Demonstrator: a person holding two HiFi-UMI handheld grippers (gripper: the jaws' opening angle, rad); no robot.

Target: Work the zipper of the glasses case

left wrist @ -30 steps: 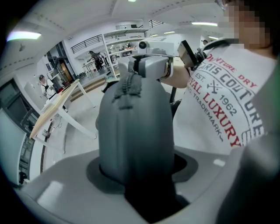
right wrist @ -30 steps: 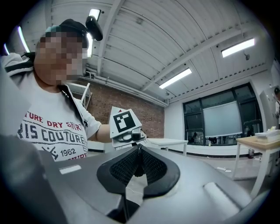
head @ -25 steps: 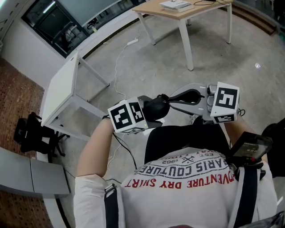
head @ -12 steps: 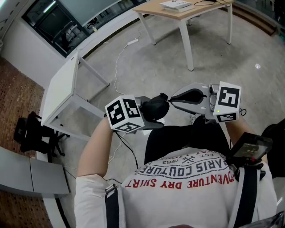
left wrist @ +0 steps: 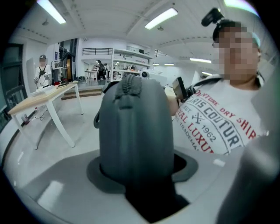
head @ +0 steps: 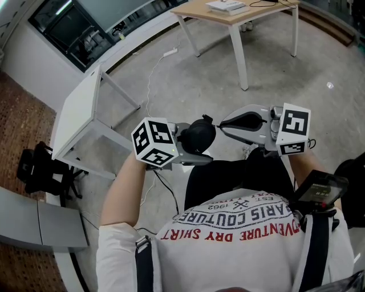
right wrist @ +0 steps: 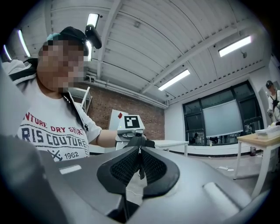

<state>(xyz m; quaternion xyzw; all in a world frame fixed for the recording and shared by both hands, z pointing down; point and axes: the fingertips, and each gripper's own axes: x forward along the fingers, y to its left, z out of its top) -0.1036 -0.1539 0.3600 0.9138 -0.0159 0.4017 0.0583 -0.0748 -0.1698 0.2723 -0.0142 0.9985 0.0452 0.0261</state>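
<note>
The head view looks steeply down from above the person's shirt (head: 239,228) onto the floor, with the left gripper (head: 195,147) and right gripper (head: 226,126) held near mid-frame. The left gripper view looks along its jaws towards the person, so close that the clamped glasses case (left wrist: 133,131) fills its centre. The right gripper view faces the opposite way along its own jaws, the zipper pull (right wrist: 139,167) pinched just before the lens and the left gripper's marker cube (right wrist: 131,122) beyond. Both gripper views take in the shirt. All three share the wooden table (head: 228,17), which stands at the top edge from above.
</note>
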